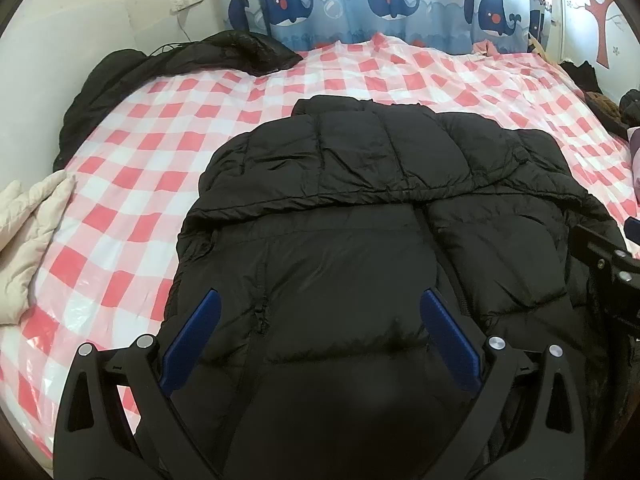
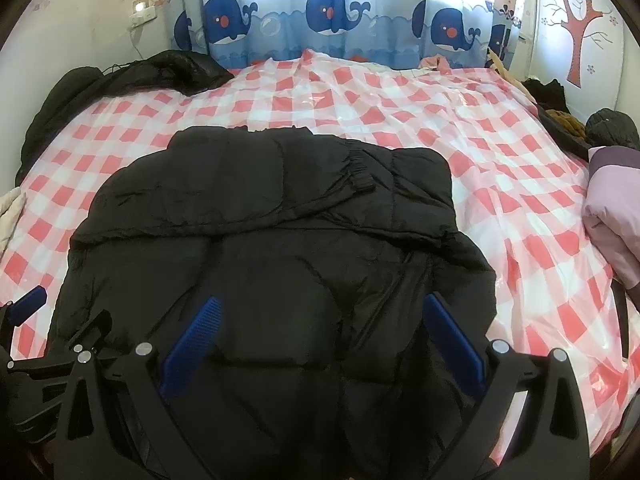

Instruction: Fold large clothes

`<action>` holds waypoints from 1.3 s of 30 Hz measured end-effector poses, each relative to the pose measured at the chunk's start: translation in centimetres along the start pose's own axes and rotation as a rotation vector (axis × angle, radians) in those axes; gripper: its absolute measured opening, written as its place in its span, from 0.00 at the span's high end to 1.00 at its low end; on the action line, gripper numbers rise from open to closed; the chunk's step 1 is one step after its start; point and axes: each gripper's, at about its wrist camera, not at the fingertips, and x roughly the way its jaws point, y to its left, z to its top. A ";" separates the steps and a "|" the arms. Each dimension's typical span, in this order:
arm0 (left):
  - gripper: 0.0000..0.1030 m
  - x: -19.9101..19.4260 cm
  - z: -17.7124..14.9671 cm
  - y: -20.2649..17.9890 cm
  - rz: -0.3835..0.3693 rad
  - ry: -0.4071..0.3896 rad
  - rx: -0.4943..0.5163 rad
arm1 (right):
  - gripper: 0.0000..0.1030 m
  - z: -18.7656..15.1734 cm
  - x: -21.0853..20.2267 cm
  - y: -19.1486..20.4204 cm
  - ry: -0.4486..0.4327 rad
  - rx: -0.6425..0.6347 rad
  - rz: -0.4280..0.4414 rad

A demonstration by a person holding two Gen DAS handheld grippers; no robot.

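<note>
A black puffer jacket lies spread on the pink-and-white checked bed cover, partly folded, its upper part laid over the lower. It also shows in the right wrist view. My left gripper is open, blue pads apart, hovering over the jacket's near left part. My right gripper is open over the jacket's near right part, and its black frame shows at the right edge of the left wrist view. The left gripper's finger shows at the left edge of the right wrist view. Neither holds anything.
Another black coat lies at the bed's far left corner. A cream padded garment lies at the left edge. A lilac garment and dark clothes lie at the right. Whale-print curtains hang behind the bed.
</note>
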 end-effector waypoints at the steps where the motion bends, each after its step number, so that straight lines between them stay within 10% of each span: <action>1: 0.07 0.0 0.0 0.0 0.000 -0.001 -0.002 | 0.06 0.0 0.0 0.2 0.001 -0.003 0.001; 27: 0.07 0.4 0.4 -0.3 0.001 0.002 0.009 | 0.06 -0.1 -0.1 1.1 0.003 -0.023 -0.003; 39: 0.07 9.9 9.2 -8.2 -0.014 0.033 0.275 | 0.06 0.1 1.1 -3.4 0.061 0.121 -0.018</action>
